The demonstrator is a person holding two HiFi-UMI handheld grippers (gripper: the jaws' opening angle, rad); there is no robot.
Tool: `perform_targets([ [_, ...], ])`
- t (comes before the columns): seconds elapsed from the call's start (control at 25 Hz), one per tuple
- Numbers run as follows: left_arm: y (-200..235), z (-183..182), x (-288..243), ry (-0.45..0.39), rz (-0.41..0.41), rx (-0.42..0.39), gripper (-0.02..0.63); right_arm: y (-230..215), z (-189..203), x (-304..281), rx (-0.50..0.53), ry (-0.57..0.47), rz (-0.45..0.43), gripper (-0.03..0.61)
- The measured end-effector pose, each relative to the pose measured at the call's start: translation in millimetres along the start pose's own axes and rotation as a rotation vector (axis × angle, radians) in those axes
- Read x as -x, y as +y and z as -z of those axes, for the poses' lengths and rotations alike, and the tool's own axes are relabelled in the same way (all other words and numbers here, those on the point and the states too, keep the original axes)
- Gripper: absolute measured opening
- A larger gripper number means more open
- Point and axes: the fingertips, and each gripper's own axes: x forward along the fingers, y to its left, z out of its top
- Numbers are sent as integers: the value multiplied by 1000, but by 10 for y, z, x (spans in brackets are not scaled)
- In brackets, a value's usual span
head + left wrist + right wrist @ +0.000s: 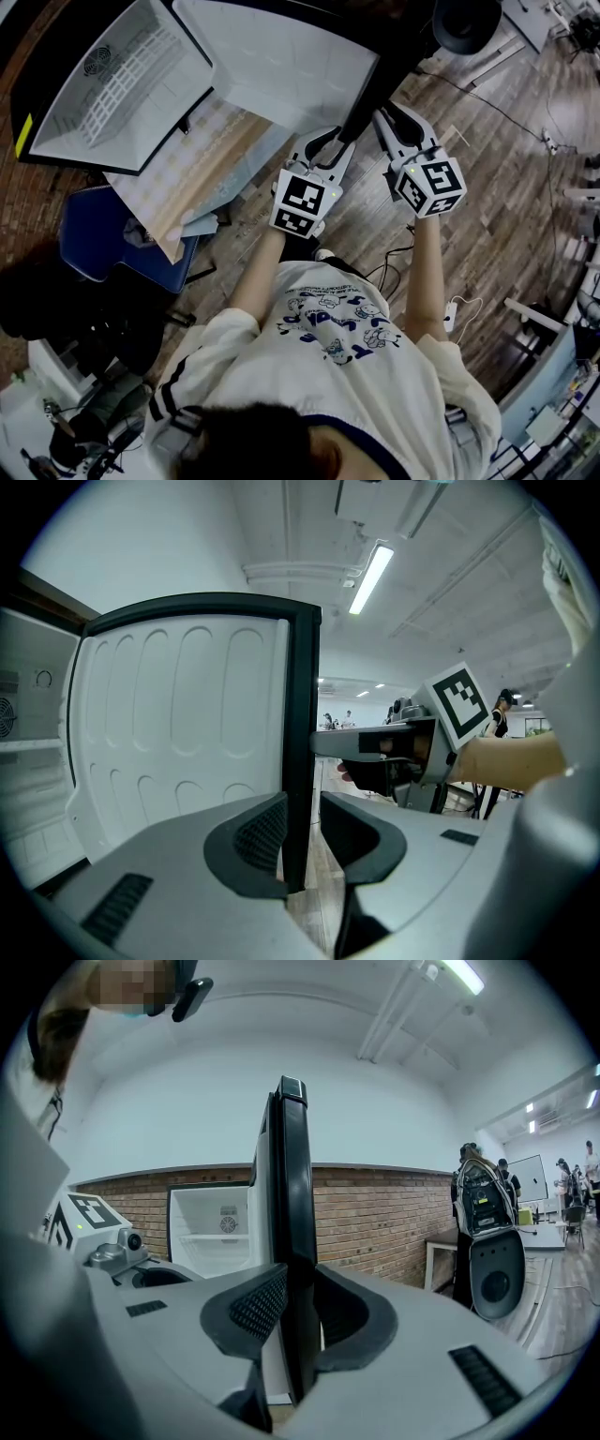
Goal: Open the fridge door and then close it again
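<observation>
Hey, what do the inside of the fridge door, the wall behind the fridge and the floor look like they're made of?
Inside of the fridge door: probably moulded plastic, white and smooth, with arch shapes pressed into it.
Wall: red-brown brick, matte, mortar lines showing.
Floor: wood-look planks with grain and seams; real wood or laminate, I can't tell.

The left gripper [302,841] has its jaws closed on the black edge of the open fridge door [178,733], whose white moulded liner fills the space left of the jaws. Further left, the fridge interior [23,761] shows a shelf. Right of the jaws and beyond them, the right gripper [349,749] appears to meet the same edge. A ceiling light [372,577] glows above.
</observation>
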Motion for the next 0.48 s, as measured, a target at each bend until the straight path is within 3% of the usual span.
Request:
perform_targets([
  [0.48,-88,15,160,-16,-51,18,118,250,35,78,28,16,-50,98],
])
